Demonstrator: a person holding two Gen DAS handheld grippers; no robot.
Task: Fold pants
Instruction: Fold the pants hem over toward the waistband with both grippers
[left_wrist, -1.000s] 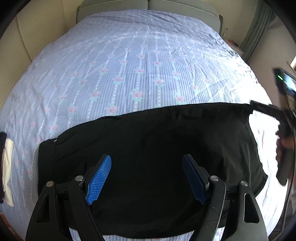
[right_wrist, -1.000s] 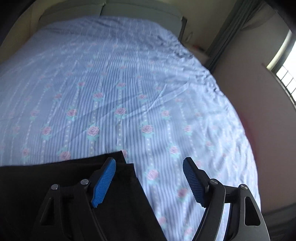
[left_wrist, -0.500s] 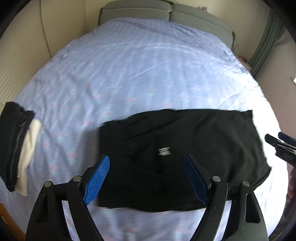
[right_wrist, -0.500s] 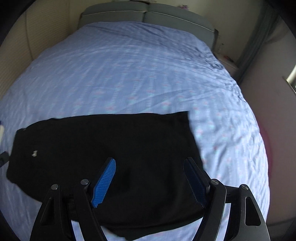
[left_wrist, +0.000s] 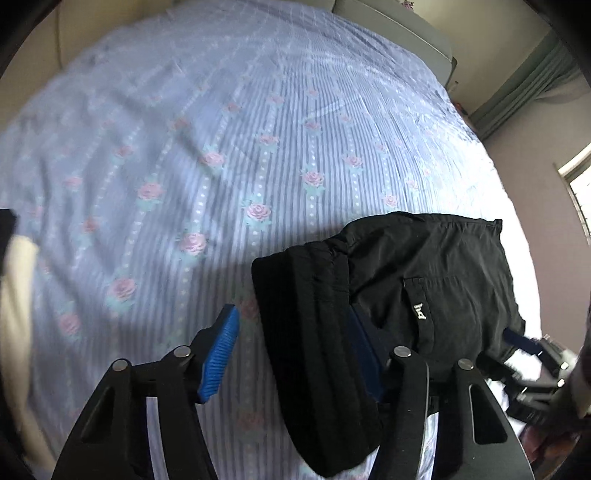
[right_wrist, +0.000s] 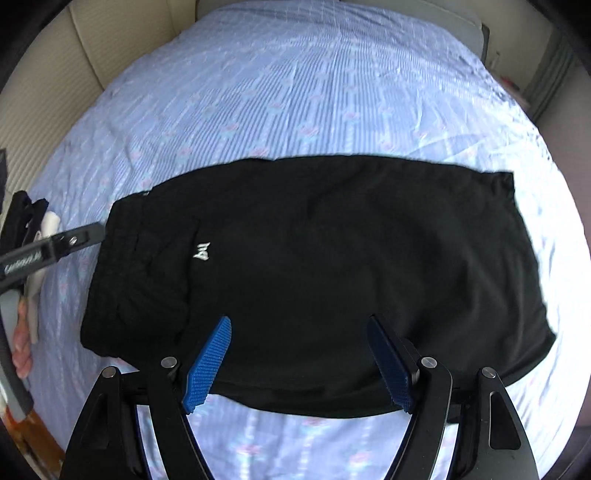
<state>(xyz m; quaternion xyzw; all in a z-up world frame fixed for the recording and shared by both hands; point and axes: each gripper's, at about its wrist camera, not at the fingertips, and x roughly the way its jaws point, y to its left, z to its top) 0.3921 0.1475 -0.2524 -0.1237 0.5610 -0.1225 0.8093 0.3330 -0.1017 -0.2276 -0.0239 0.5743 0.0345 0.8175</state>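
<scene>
The black pants (right_wrist: 314, 258) lie folded flat on the flowered blue bedsheet (right_wrist: 295, 92), waistband to the left, with a small white logo. My right gripper (right_wrist: 299, 362) is open and empty above their near edge. In the left wrist view the pants (left_wrist: 424, 280) show close up, and their waistband end lies between the fingers of my left gripper (left_wrist: 295, 354), whose jaws stand wide apart. The left gripper also shows in the right wrist view (right_wrist: 74, 240) at the waistband's far corner.
A folded stack of black and cream clothes (left_wrist: 14, 266) lies at the bed's left edge. The grey headboard (right_wrist: 369, 7) is at the far end. A wall and curtain (left_wrist: 524, 81) stand on the right.
The left gripper has moved down and left to the waistband end, which now lies between its fingers. The right gripper has come closer to the pants' near edge.
</scene>
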